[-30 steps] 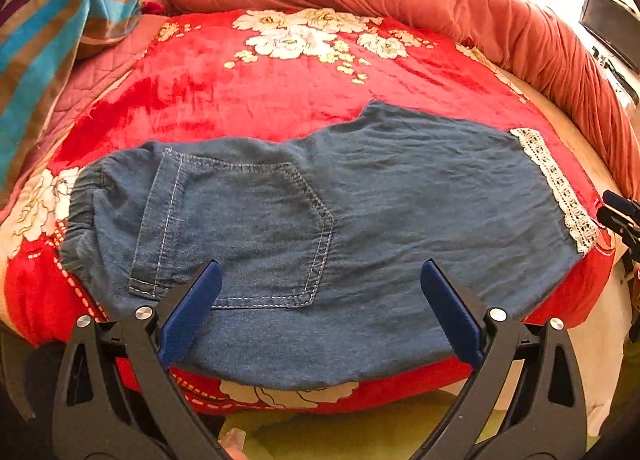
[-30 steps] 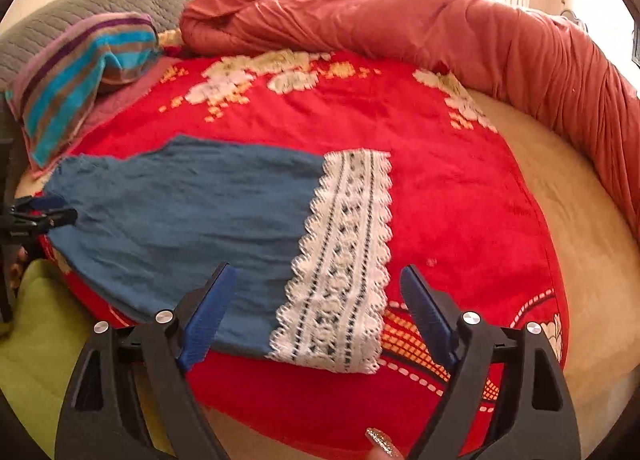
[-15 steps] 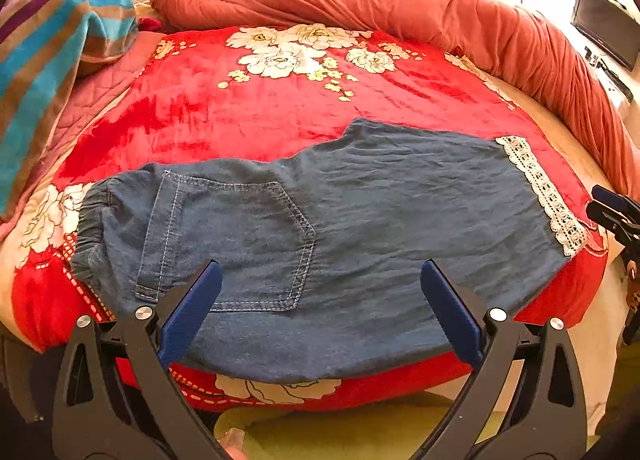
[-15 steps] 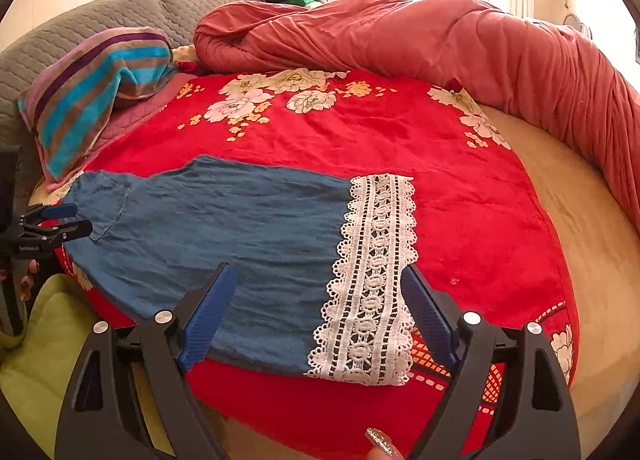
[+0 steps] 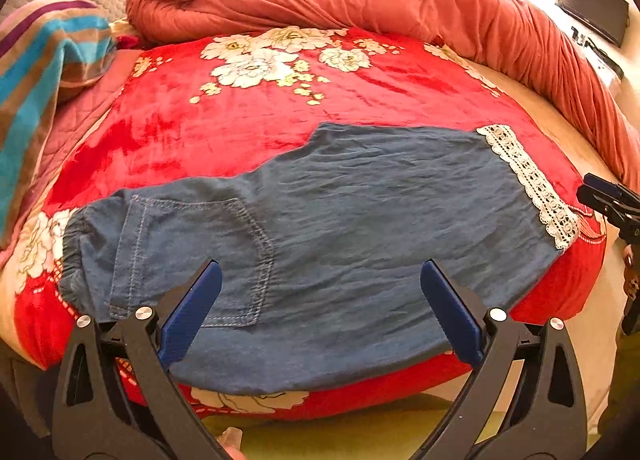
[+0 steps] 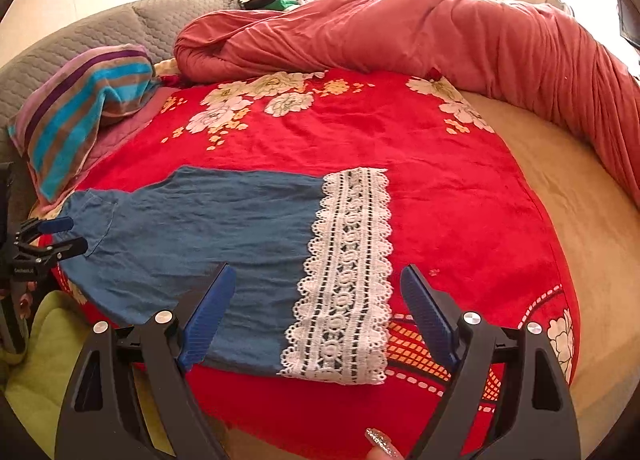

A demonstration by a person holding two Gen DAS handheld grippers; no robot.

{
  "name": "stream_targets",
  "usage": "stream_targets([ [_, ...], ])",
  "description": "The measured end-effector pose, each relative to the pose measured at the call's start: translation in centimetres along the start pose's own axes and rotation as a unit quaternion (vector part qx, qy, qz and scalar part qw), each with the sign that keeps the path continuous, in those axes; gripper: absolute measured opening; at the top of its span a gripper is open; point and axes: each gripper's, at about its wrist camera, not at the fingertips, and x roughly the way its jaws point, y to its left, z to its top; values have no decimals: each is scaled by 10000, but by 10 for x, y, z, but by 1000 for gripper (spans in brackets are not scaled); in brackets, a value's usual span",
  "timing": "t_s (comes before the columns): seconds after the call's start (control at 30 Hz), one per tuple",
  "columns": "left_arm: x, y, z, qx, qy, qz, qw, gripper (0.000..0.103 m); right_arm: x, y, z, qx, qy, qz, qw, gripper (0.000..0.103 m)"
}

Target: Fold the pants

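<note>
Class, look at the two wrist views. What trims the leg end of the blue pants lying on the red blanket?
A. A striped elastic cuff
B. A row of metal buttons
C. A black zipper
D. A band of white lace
D: the blue pants lie flat on the red blanket, and their leg end finishes in a band of white lace, also seen in the left wrist view.

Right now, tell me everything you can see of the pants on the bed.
The pants are blue, of a thin, lightly wrinkled denim-like cloth. They lie flat and spread sideways on the red flowered blanket, near its front edge. The gathered waistband is at the left of the left wrist view, with a stitched patch pocket beside it. A white lace band trims the leg end. Neither set of fingers touches them.
</note>
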Motion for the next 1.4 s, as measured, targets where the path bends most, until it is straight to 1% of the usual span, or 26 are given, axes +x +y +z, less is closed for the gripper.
stream_targets([
  [0.17, 6, -14, 7, 121, 58, -66, 9999, 93, 1, -8, -3, 94, -2, -7, 10000, 84],
  [0.43, 14, -45, 21, 458, 111, -175, 9987, 93, 1, -20, -10, 278, -9, -7, 9996, 84],
  [0.67, 28, -74, 40, 758, 149, -330, 9965, 93, -2, -29, -13, 384, -32, 0, 9993, 84],
  [0.87, 41, -93, 61, 956, 100, -406, 9945, 93, -4, -28, -18, 303, 1, -65, 9995, 84],
  [0.97, 46, -102, 76, 986, 39, -565, 9935, 93, -4, -27, -21, 330, 23, -8, 9995, 84],
  [1.03, 51, -111, 86, 1097, -17, -597, 9922, 93, -2, -25, -24, 333, 67, 59, 9994, 84],
  [1.17, 67, -125, 102, 1334, 43, -696, 9886, 93, 7, -21, -30, 392, 192, 211, 9988, 84],
  [1.27, 82, -132, 114, 1439, 113, -717, 9869, 93, 15, -19, -34, 463, 286, 316, 9980, 84],
  [1.4, 107, -145, 129, 1669, 182, -582, 9841, 93, 24, -21, -37, 628, 404, 400, 9964, 84],
])
